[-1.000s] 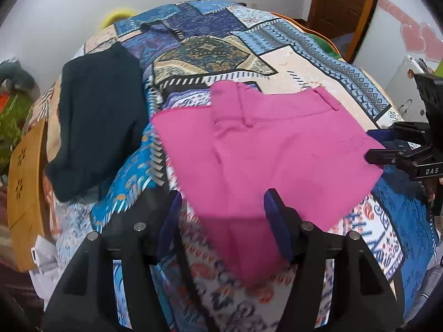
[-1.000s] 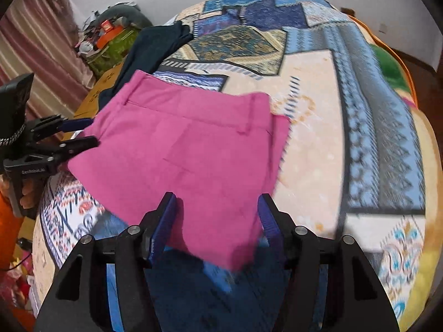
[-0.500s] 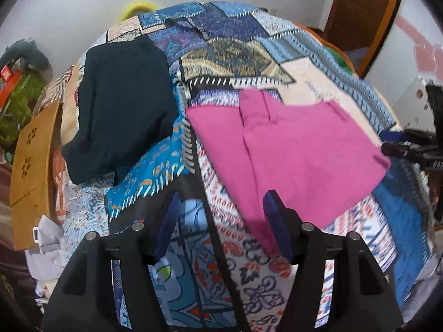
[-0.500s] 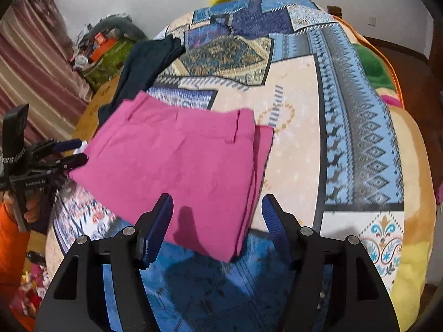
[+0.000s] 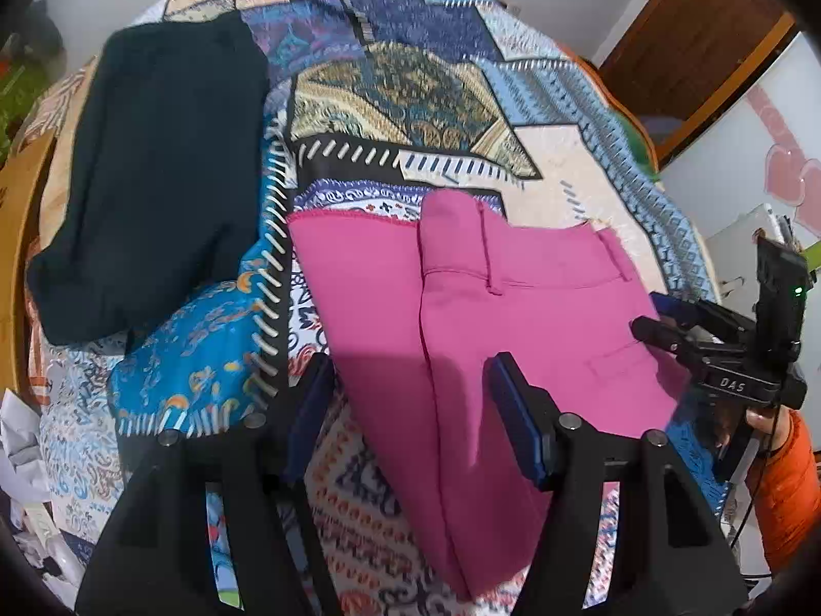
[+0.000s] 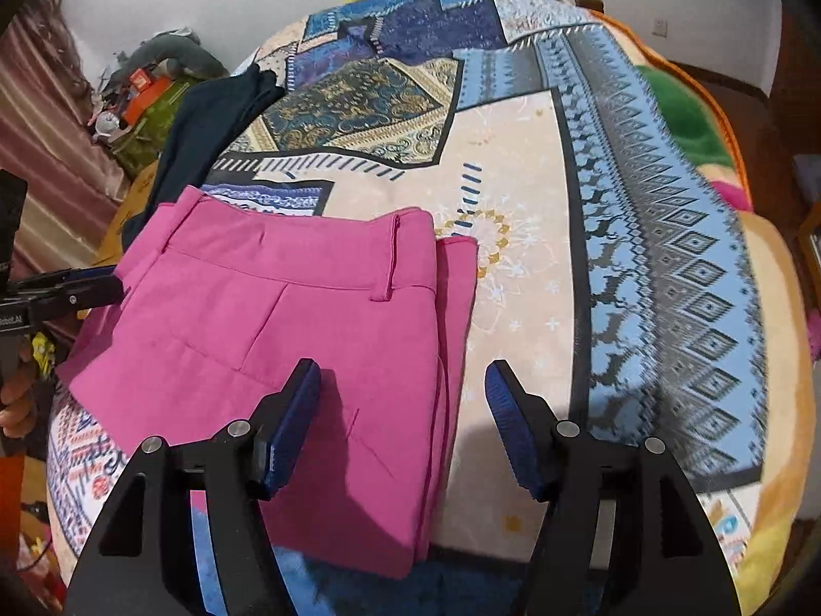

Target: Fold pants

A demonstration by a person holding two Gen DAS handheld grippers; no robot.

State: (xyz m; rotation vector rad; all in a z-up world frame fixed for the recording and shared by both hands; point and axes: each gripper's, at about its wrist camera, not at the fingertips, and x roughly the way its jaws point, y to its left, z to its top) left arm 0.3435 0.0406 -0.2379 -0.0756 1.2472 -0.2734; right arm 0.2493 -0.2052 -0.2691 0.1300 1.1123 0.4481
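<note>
The pink pants (image 5: pixel 462 308) lie folded flat on the patterned bedspread (image 5: pixel 410 92), waistband on top; they also show in the right wrist view (image 6: pixel 308 339). My left gripper (image 5: pixel 410 410) is open and empty, hovering over the pants' near left edge. My right gripper (image 6: pixel 403 410) is open and empty over the pants' right folded edge. The right gripper also shows in the left wrist view (image 5: pixel 662 318) at the pants' far right edge. The left gripper shows in the right wrist view (image 6: pixel 97 282) at the pants' left edge.
A folded dark garment (image 5: pixel 154 169) lies on the bed to the left of the pink pants, also in the right wrist view (image 6: pixel 210 118). A wooden door (image 5: pixel 708 36) is at the back right. Clutter (image 6: pixel 138 97) sits beyond the bed's left side.
Both grippers have pulled back and shifted; the pants were lowered from a lifted fold and now lie flat. The left view swung left then back over the pants.
</note>
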